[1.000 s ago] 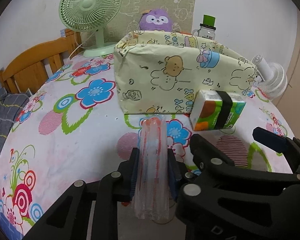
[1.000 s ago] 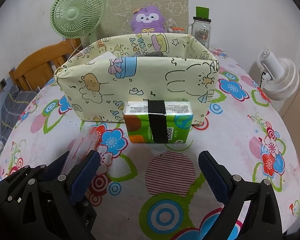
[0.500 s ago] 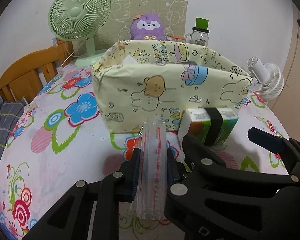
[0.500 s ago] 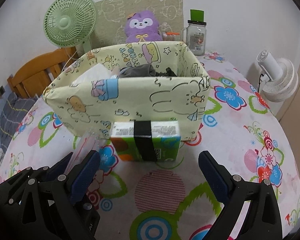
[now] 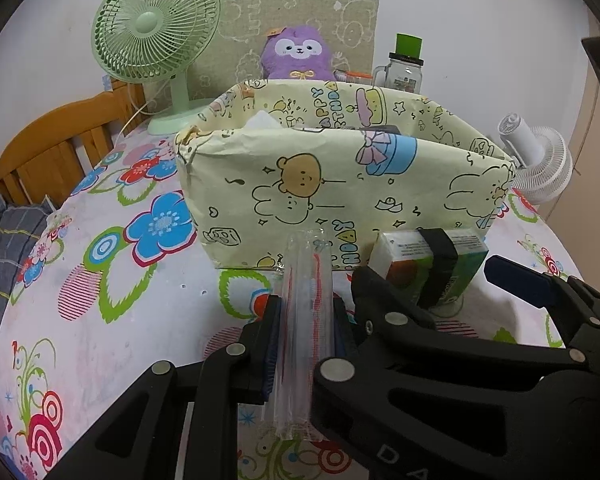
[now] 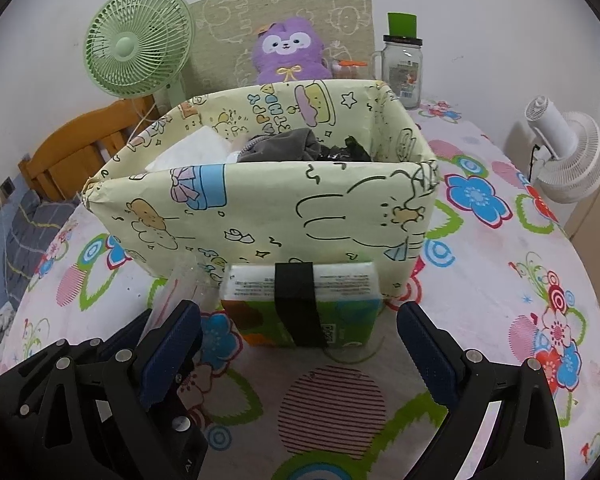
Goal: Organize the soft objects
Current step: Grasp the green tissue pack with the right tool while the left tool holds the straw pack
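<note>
Two grippers hang over the near edge of the flowered table [image 6: 500, 264]. The left gripper [image 5: 306, 320] is clamped on a clear plastic packet [image 5: 304, 320] that points toward the cartoon-print box [image 6: 260, 216]. The right gripper [image 6: 298, 344] stands spread wide, empty, with the banded tissue pack [image 6: 304, 300] on the table between its fingers, against the box's near wall. Cloths [image 6: 292, 146] lie inside the box.
</note>
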Tool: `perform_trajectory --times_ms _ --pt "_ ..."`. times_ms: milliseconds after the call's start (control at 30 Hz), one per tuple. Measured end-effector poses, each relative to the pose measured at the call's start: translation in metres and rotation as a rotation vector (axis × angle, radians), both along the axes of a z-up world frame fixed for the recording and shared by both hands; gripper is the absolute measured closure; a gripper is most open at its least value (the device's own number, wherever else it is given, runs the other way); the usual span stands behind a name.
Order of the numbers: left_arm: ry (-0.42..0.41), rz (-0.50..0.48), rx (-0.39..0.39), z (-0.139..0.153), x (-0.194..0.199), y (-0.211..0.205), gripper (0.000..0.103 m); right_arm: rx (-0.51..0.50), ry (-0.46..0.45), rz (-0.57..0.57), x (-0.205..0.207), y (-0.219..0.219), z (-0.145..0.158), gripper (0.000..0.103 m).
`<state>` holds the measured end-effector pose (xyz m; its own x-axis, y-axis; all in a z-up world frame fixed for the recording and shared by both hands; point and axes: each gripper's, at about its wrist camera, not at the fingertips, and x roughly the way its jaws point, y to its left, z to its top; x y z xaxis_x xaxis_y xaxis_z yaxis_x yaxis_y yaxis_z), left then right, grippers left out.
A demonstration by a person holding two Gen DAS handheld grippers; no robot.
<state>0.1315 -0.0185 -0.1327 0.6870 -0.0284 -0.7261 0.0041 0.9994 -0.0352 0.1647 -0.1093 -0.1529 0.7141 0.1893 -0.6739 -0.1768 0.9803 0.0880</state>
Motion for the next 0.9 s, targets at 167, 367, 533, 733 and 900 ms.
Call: perform_trajectory --times_ms 167,367,533,733,900 --pt "0.007 0.004 -0.007 -0.002 0.002 0.001 0.081 -0.001 0.014 -0.001 0.003 0.001 -0.002 0.023" --pt "0.007 0.001 -0.009 -0.003 0.002 0.001 0.081 -0.003 0.013 0.0 0.003 0.0 -0.003 0.028" --pt "-0.002 -0.002 -0.01 0.0 -0.001 -0.001 0.081 -0.003 0.004 -0.006 -0.002 -0.002 -0.001 0.028" --pt "-0.021 -0.01 -0.007 0.006 -0.008 -0.005 0.081 0.003 -0.014 -0.014 -0.01 -0.006 0.005 0.028" --pt "-0.039 -0.015 -0.003 0.012 -0.014 -0.008 0.081 0.008 -0.031 -0.022 -0.017 -0.01 0.011 0.028"
